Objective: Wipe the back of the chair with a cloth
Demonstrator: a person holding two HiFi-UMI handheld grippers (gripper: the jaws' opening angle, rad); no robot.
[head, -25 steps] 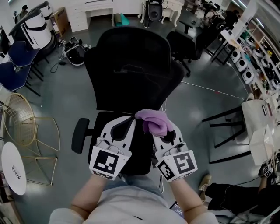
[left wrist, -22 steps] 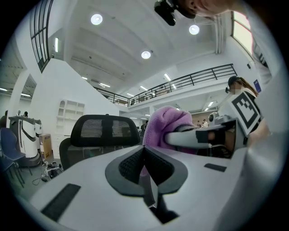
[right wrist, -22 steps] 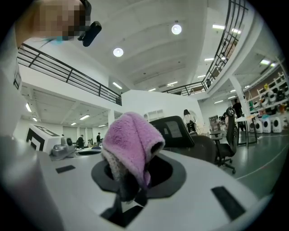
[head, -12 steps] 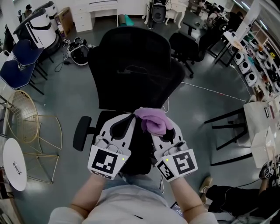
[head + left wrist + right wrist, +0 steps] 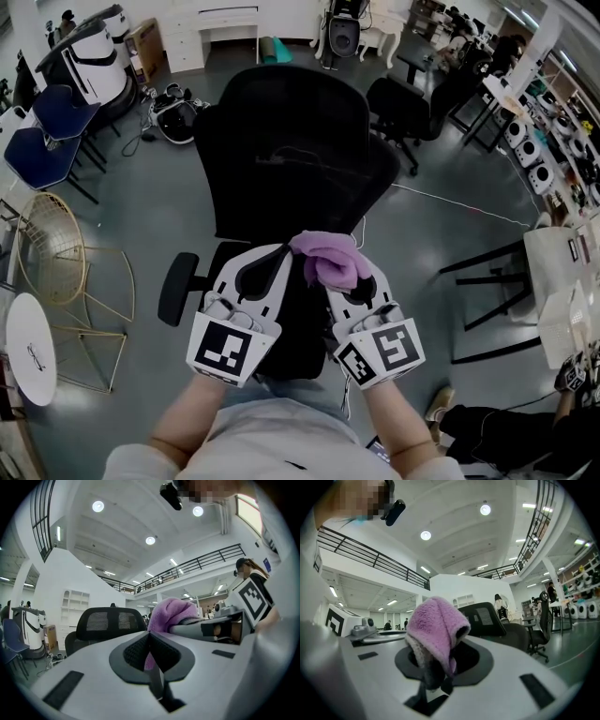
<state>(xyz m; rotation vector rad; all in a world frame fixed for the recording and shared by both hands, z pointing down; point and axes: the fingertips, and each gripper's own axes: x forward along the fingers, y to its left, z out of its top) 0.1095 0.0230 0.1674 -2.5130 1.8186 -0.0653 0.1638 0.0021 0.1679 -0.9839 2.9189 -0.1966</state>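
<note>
My right claw [image 5: 438, 670] is clenched on the purple cloth [image 5: 436, 625]; the cloth bunches up over the jaw tips and droops between them. My left claw [image 5: 151, 641] is pressed shut with nothing in it; the purple seen past its tips belongs to the other claw. From the head view I hold both claws side by side, low, over the seat of the black office chair [image 5: 291, 141]; the cloth sits near the lower edge of the mesh backrest [image 5: 281, 122], and I cannot tell whether it touches. A gold wire chair [image 5: 56, 253] and a small white round table [image 5: 28, 352] stand well apart on the grey floor [image 5: 150, 216], on my left.
</note>
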